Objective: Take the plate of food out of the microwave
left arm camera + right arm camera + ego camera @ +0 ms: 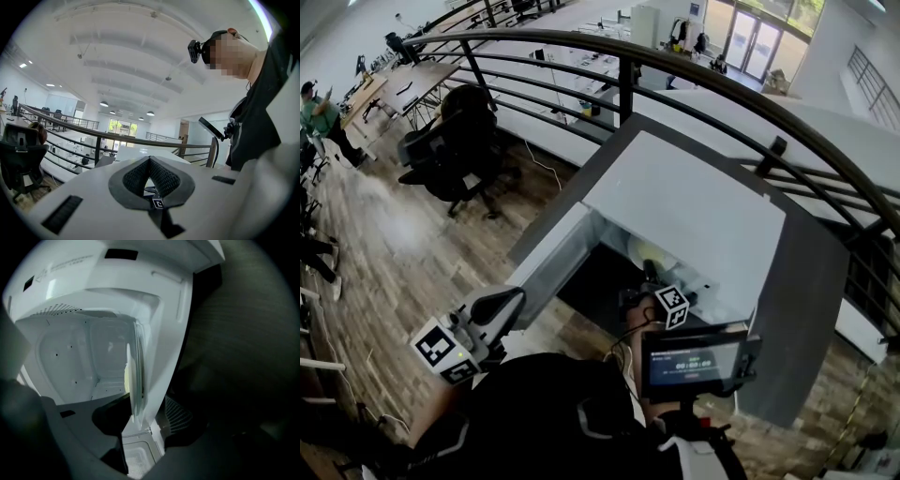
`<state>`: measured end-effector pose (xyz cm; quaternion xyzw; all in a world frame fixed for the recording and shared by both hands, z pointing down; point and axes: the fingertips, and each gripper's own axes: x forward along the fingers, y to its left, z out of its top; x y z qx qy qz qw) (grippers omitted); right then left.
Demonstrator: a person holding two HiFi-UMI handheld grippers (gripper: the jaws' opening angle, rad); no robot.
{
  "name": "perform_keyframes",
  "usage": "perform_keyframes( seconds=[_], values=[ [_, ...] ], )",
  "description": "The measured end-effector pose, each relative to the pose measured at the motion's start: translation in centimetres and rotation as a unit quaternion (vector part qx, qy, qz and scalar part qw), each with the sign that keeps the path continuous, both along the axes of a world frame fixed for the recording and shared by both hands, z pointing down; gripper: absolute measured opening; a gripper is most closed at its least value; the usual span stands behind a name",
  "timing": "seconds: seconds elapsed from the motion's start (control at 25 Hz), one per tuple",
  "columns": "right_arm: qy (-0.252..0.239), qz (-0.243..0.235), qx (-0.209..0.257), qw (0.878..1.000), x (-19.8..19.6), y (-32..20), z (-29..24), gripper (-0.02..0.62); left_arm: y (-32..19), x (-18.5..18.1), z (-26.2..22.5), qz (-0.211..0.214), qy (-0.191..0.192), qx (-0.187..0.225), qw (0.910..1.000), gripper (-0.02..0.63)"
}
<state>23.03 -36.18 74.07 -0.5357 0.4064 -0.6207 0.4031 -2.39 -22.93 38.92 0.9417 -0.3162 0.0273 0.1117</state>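
Right gripper [143,416] outstretched, jaws astride plate [133,376].

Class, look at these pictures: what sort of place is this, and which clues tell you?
Probably an open-plan office on a mezzanine: a curved railing, rows of desks, a black office chair.

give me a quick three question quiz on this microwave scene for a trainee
1. True or false: the left gripper is shut on the plate.
2. Where is the plate? A: on top of the microwave. B: inside the microwave. C: on the floor.
3. What stands between the jaws of the right gripper?

Key:
1. False: its jaws are together on nothing, away from the microwave.
2. B.
3. The plate's rim, seen edge-on, with the jaws open around it and not clamped yet.
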Motion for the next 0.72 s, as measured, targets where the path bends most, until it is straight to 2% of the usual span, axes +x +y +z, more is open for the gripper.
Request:
perform_keyframes(
  seconds=[0.36, 0.52, 0.72],
  values=[
    [-0.006, 0.016, 0.01, 1.0, 0.3, 0.7, -0.3, 0.183, 0.6, -0.4, 0.2, 0.002, 0.007, -0.002, 1.0, 0.003],
    [-0.011, 0.017, 0.017, 1.0, -0.2, 0.7, -1.0, 0.137, 0.7, -0.9, 0.4, 0.002, 0.008, -0.002, 1.0, 0.003],
    [-0.013, 0.027, 0.039, 0.999, -0.3, 1.0, -2.1, 0.029, 0.9, -1.2, 0.2, 0.005, 0.004, 0.001, 1.0, 0.003]
  ],
)
